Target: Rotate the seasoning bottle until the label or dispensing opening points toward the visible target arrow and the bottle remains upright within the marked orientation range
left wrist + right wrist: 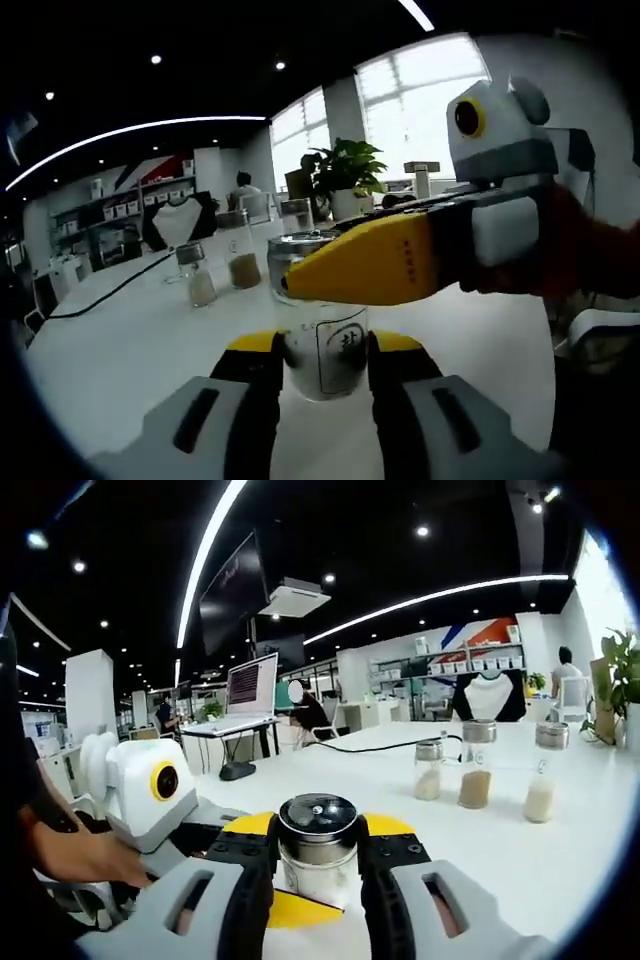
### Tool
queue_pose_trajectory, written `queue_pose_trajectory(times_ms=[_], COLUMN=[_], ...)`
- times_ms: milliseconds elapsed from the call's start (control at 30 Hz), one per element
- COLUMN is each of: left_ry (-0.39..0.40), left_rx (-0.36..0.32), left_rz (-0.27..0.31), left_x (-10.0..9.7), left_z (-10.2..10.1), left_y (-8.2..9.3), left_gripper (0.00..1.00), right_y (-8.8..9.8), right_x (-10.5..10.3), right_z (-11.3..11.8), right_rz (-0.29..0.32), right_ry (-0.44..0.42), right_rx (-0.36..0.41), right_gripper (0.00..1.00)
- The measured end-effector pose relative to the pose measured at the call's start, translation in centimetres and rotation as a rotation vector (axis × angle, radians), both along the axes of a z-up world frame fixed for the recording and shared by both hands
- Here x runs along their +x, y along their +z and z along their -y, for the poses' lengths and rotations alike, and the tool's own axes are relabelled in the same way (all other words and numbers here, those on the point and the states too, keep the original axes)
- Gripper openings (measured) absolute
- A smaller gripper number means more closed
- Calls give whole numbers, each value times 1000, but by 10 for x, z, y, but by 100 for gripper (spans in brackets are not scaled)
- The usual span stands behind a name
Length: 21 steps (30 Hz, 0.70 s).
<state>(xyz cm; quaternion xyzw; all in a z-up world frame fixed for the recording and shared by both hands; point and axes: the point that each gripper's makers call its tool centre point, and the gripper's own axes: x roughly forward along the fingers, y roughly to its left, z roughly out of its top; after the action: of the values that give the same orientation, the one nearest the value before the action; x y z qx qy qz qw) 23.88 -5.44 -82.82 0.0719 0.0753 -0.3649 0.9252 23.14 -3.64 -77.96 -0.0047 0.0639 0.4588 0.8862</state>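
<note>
Left gripper view, seasoning bottle (pixel 325 350) label (unreadable character)

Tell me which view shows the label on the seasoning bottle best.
The left gripper view: the seasoning bottle sits between its jaws with the framed black label facing the camera. The right gripper view shows the bottle's metal lid and glass, not the label.

The bottle (pixel 325 350) (pixel 317 848) is clear glass with a dark metal cap, holding pale seasoning. It stands upright on the white table, its label facing the left gripper view.
</note>
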Motion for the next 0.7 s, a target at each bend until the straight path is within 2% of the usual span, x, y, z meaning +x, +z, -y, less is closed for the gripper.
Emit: queue_pose_trajectory(times_ms=[100,167,267,400,467,533,700], left_ry=[6,20,35,53,81,104,114], left_rx=[-46,-39,15,12,1,-8,-47], left_rz=[7,12,31,35,28,37,26], left_x=[-2,-1,-1,-1,0,2,0], left_z=[-2,-3,-6,-9,-11,-14,-22], left_y=[4,3,-1,-2,-2,0,-1], left_gripper=[34,34,34,34,34,35,35], right_y=[3,2,-6,-6,-5,-4,-6], right_x=[-1,0,1,1,-1,1,3], right_z=[-2,-4,-6,-10,-15,-19,-23], right_rz=[17,16,-4,-8,4,52,11], right_ry=[15,29,42,51,59,71,107], right_rx=[8,18,-3,-9,-26,-66,-42], right_gripper=[30,30,31,31,30,29,29])
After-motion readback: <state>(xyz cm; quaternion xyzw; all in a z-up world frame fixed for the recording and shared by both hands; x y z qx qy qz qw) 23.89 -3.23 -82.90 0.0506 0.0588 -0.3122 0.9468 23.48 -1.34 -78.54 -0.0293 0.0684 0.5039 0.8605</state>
